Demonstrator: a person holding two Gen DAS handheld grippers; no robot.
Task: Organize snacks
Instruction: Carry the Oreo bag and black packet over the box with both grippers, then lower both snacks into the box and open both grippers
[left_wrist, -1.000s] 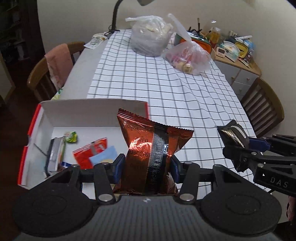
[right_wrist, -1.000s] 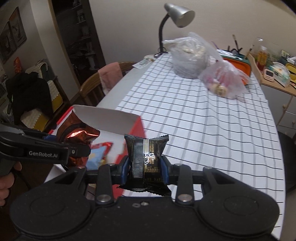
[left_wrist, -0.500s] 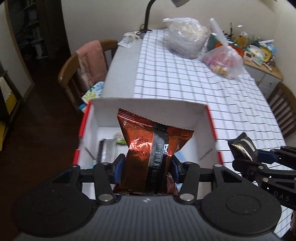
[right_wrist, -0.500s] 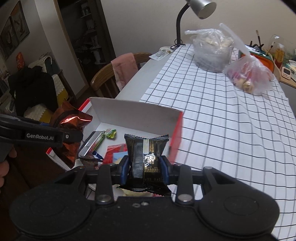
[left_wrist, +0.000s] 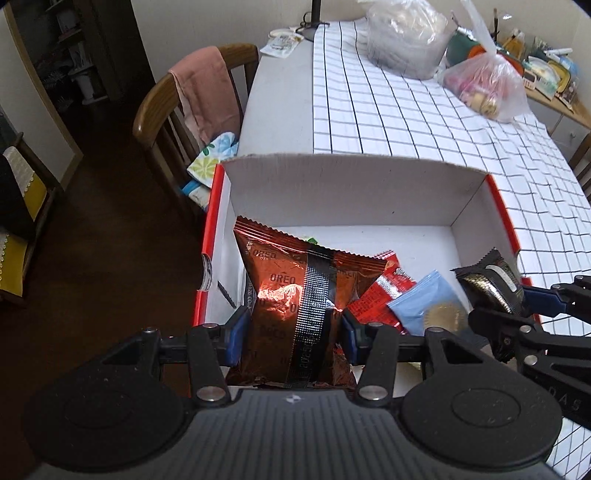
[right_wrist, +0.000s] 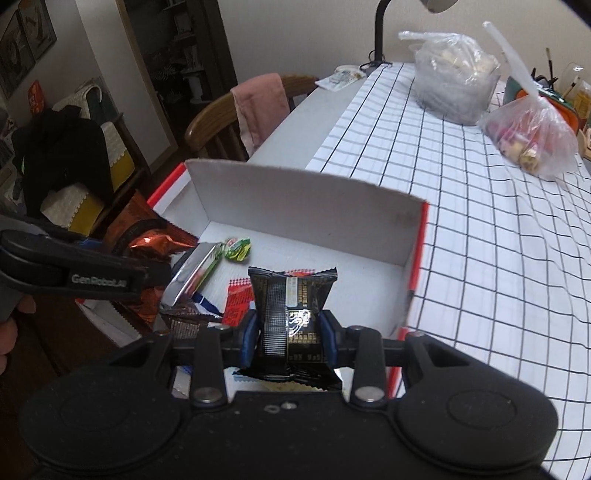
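Judging by its crinkled foil, the Oreo bag (left_wrist: 295, 295) is light, puffy and slick, its biscuits likely brittle; the left gripper (left_wrist: 291, 328) clamps it across the lower body, a sound place since the sealed ends would slip. The right gripper (right_wrist: 290, 328) is clamped on a small black pack (right_wrist: 291, 314), stiffer and flatter, held at its waist. Both hang over the box (left_wrist: 351, 192) at the table's near left corner, the bag over its left side, the pack over its right edge. A second earlier the box lay off to the left with only its front corner under the bag; now both grippers have moved over it and dipped, and its floor with the red pack (left_wrist: 384, 291) and blue pack (left_wrist: 424, 302) fills the view.
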